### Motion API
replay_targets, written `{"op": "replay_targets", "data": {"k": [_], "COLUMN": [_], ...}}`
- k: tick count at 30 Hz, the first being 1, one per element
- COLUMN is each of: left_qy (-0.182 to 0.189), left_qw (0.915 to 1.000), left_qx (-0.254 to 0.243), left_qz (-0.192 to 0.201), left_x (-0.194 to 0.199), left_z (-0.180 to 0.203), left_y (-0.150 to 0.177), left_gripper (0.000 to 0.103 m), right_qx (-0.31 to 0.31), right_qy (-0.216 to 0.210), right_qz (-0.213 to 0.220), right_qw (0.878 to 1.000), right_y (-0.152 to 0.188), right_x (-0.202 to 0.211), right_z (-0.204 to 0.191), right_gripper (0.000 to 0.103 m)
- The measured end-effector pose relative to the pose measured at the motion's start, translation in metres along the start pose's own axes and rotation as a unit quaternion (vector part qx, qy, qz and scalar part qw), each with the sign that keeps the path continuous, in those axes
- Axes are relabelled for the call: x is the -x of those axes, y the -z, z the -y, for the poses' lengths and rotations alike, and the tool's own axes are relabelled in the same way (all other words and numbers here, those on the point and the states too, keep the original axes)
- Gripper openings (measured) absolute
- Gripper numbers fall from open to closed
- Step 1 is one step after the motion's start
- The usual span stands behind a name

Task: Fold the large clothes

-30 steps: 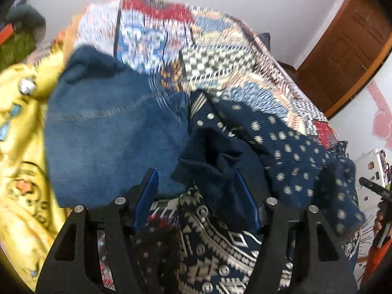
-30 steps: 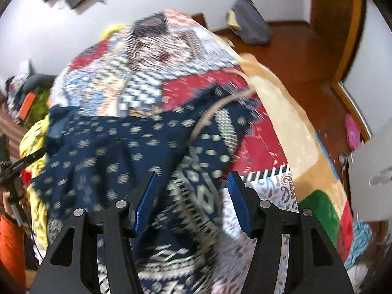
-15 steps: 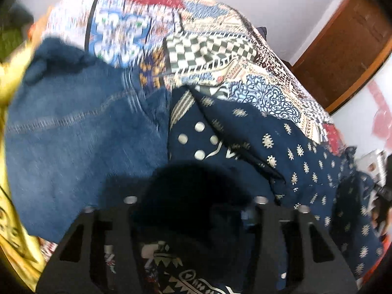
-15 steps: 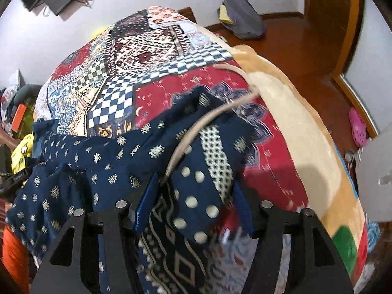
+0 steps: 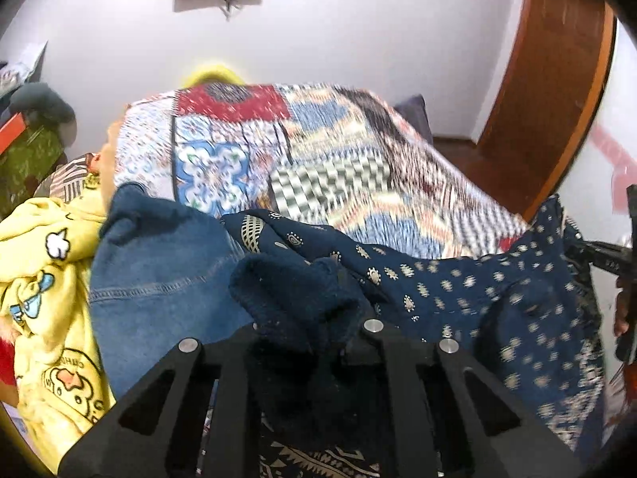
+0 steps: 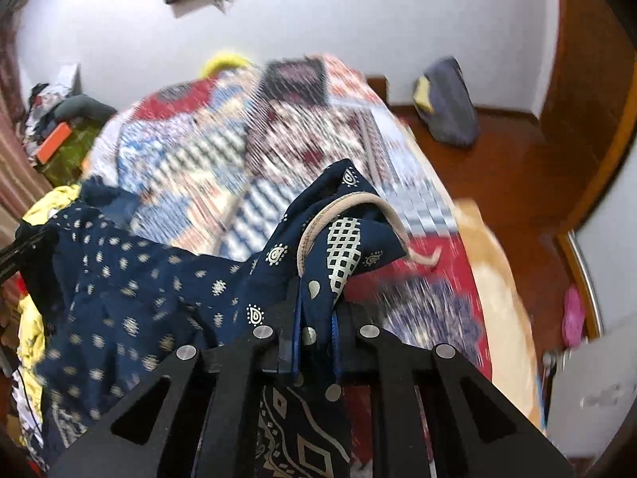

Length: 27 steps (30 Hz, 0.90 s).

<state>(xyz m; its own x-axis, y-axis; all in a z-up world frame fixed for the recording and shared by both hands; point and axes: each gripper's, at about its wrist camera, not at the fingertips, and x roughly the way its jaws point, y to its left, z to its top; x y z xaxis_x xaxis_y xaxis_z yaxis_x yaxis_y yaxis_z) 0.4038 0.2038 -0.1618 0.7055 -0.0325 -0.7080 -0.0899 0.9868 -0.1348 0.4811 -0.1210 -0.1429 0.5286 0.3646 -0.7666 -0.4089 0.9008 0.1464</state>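
A large navy garment with small cream prints [image 5: 458, 290] is held up above the patchwork bed [image 5: 318, 167], stretched between my two grippers. My left gripper [image 5: 314, 334] is shut on a bunched dark corner of it, which hides the fingertips. My right gripper [image 6: 316, 334] is shut on the other end of the garment [image 6: 159, 290], beside a cream-piped edge [image 6: 338, 207] that sticks up above the blue pads. The cloth sags between the two grips.
Folded blue jeans [image 5: 159, 279] and a yellow cartoon-print garment [image 5: 43, 279] lie at the bed's left. The patchwork quilt [image 6: 278, 127] shows behind. A grey bag [image 6: 446, 103] sits on the wooden floor, and a wooden door [image 5: 557, 79] stands at right.
Both grippers have closed on the navy garment and lifted it off the bed. The views have tilted up toward the wall.
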Motion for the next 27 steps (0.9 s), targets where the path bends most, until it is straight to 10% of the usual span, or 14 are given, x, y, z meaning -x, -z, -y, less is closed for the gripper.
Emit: {"op": "replay_targets", "data": {"k": [11,18,27], "left_qy": [-0.065,-0.068,-0.092], "left_qw": [0.9968,0.9879,0.9873], "left_qx": [0.043,0.078,0.044], "left_qz": [-0.017,-0.116,-0.121], "left_x": [-0.043,-0.117,-0.096], "left_z": [-0.075,-0.117,-0.108], "left_y": [-0.025,0.016,0.038], "left_gripper": [0.013,0.017,0.032], "right_qx": [0.009,0.000,-0.016], "right_qy": [0.017,0.045,0.051], "right_qz": [-0.003,-0.053,-0.083], "right_qw": [1.000,0.998,0.995], "right_y": [-0.063,-0.046,-0.017], "right_x": [-0.066,-0.105,-0.074], "right_z": [-0.030,-0.006,0.012], "right_gripper": [0.008,0.008,0.010]}}
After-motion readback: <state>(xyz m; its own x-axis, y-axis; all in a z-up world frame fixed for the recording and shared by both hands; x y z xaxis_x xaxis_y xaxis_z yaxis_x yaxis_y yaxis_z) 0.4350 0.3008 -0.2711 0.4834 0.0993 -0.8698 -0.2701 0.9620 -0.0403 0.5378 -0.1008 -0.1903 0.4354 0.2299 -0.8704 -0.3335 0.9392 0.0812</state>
